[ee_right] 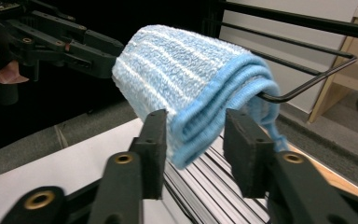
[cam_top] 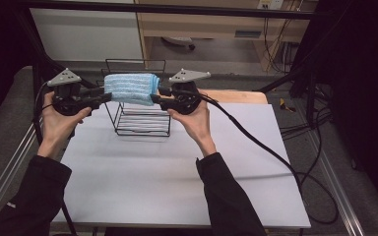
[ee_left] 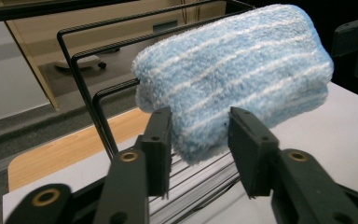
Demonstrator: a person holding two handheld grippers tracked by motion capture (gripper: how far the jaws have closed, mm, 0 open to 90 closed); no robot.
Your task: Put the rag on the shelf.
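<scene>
Fingers of the left gripper (ee_left: 199, 140), spread, with one end of a folded blue striped towel (ee_left: 233, 79) between them; in the left gripper view the left finger (ee_left: 158, 140) touches the cloth, while contact at the right finger cannot be told. Fingers of the right gripper (ee_right: 193, 149), likewise spread, stand on either side of the towel's opposite end, where its stitched, layered edges hang down; whether they press the cloth cannot be told. The towel hangs folded over the top rail of a black wire rack (cam_top: 142, 120), above the rack's barred base. In the high view the towel (cam_top: 130, 88) lies between the two grippers, the left gripper (cam_top: 103, 97) at its left end and the right gripper (cam_top: 155, 100) at its right end, each carried in a hand (cam_top: 59, 123) and topped by a grey three-cornered plate. A black cable (cam_top: 261, 142) trails from the right gripper across the table (cam_top: 177, 172), whose surface is white. The rack stands near the far edge of the table, where a strip of wood shows. Both forearms wear dark sleeves (cam_top: 226, 196).
</scene>
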